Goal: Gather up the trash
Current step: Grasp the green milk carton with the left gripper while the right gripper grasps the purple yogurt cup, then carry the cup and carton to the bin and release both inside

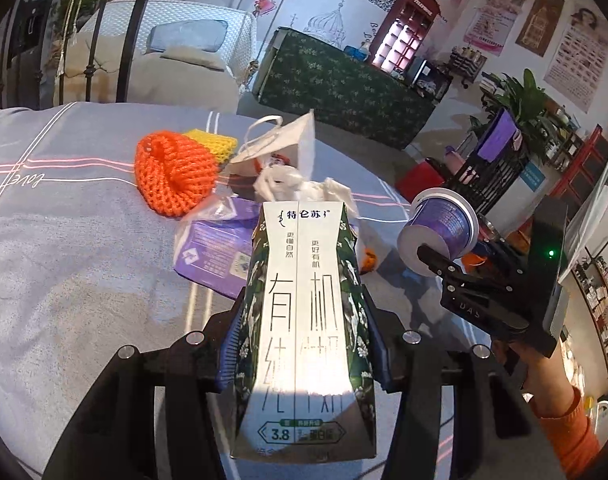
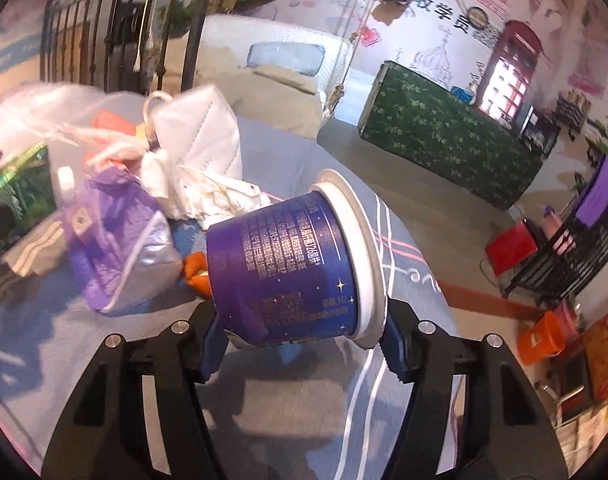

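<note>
The grey striped cloth-covered table [image 1: 63, 240] bore the script "love". The left gripper [image 1: 304, 344] was clamped on a green-and-white cardboard milk carton [image 1: 304, 320], printed "特仑苏", "有机" and "3.8", held above the cloth. An orange foam fruit net [image 1: 173, 172], a purple foil pouch [image 2: 115, 248] and a white face mask [image 2: 203, 132] lay nearby. The right gripper [image 2: 299, 344] pinched a purple plastic yogurt cup [image 2: 291, 268], tipped sideways, above the table.

We see the milk carton [image 1: 304, 320] covering the left gripper's [image 1: 304, 344] inner pads and much of the crumpled white plastic [image 1: 304, 186] behind it. In the right wrist view, the clear bag [image 2: 43, 112] is motion-blurred, the green carton [image 2: 15, 188] is cut by the left edge, and the cup's [image 2: 287, 264] fine print is unreadable.
</note>
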`<state>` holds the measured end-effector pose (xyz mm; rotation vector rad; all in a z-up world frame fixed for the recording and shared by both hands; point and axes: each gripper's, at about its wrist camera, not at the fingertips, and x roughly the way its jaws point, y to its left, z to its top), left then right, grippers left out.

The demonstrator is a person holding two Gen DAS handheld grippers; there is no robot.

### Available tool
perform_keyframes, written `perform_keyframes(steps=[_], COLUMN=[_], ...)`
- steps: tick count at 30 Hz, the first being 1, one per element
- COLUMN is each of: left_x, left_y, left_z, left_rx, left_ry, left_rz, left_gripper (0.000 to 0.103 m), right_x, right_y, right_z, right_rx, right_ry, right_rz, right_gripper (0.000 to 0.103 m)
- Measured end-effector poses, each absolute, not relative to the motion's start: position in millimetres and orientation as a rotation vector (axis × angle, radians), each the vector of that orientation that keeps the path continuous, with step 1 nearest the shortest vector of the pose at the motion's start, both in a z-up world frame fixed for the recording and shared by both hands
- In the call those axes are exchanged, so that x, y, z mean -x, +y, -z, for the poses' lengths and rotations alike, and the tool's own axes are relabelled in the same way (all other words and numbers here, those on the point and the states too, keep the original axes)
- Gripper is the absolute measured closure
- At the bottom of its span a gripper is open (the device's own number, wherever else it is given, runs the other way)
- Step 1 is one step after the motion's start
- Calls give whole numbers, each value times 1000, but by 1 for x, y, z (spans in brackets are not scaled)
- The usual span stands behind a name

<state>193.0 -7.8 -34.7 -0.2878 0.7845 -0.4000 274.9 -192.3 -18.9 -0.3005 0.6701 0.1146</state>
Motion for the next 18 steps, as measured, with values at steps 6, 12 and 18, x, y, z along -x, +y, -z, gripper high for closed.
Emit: perform_keyframes(steps=[6,12,18], left_x=[-177,-165,-153], left_y=[-31,-61,-98], left_z=[27,24,26], left_rx=[267,246,203], left_ry=[765,754,748], left_rz=[459,521,600], left_gripper=[53,53,53], right_x=[-241,-204,-159], right_y=[-208,-228,-262], right_z=[8,6,6], right_rx=[210,135,99], right_ry=[632,602,550], right_rz=[-81,-18,120], right_gripper=[41,41,40])
